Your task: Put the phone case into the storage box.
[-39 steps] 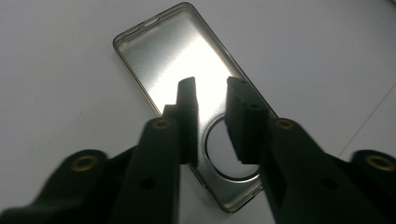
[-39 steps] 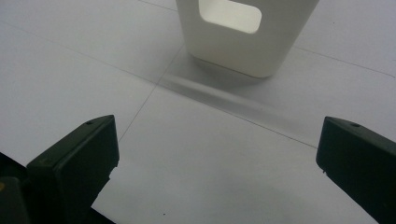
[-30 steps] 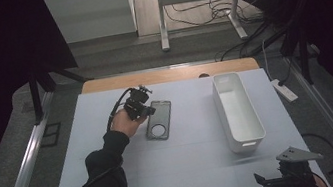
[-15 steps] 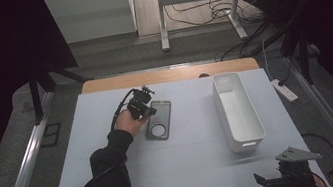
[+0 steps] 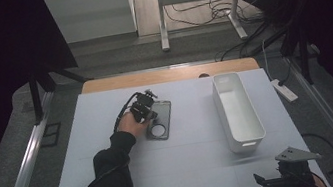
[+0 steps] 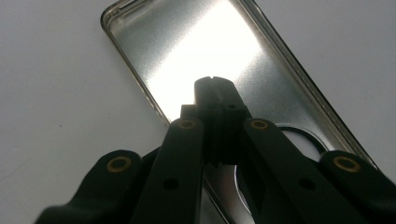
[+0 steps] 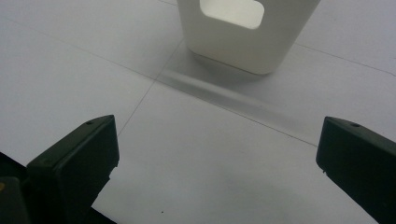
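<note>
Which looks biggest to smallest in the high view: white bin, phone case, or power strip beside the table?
1. white bin
2. phone case, partly covered by the left tongs
3. power strip

The case and strip look close in length; the case is plainly wider.

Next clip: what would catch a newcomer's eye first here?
The left gripper with its fingers shut, poised over a clear phone case lying flat mid-table. To the right stands a long white bin, empty. The right gripper waits open at the near right corner.
</note>
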Motion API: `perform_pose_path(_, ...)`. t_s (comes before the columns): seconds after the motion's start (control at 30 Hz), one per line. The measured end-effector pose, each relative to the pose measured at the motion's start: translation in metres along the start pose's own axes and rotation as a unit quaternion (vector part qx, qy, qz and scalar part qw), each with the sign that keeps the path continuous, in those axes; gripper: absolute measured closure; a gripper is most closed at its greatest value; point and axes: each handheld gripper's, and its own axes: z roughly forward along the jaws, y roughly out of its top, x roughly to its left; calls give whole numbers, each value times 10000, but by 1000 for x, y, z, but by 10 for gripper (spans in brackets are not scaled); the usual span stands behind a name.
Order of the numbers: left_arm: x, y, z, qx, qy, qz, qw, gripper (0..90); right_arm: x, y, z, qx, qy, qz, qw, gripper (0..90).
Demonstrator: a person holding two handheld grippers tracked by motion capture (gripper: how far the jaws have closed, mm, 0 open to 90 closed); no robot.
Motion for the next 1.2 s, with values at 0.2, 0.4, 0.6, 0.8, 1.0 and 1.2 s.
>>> perform_pose_path(0.2, 4, 1, 2, -41, 70, -41, 10000, 890, 0, 0, 0, 7, -3, -19, 10000, 0)
perform_pose_path(0.4, 12, 3, 3, -67, 154, -123, 9998, 890, 0, 0, 0, 9, -16, -18, 10000, 0)
perform_pose_path(0.6, 15, 4, 3, -42, 230, -144, 9996, 890, 0, 0, 0, 19, -23, -14, 10000, 0)
perform_pose_path(0.8, 19, 7, 4, -45, 269, -141, 9995, 890, 1, 0, 1, 22, -30, -29, 10000, 0)
perform_pose_path(1.0, 25, 12, 6, -35, 377, -141, 9992, 890, 1, 0, 1, 32, -32, -30, 10000, 0)
perform_pose_path(1.2, 32, 8, 4, -9, 472, -260, 9985, 890, 1, 0, 1, 36, -38, -30, 10000, 0)
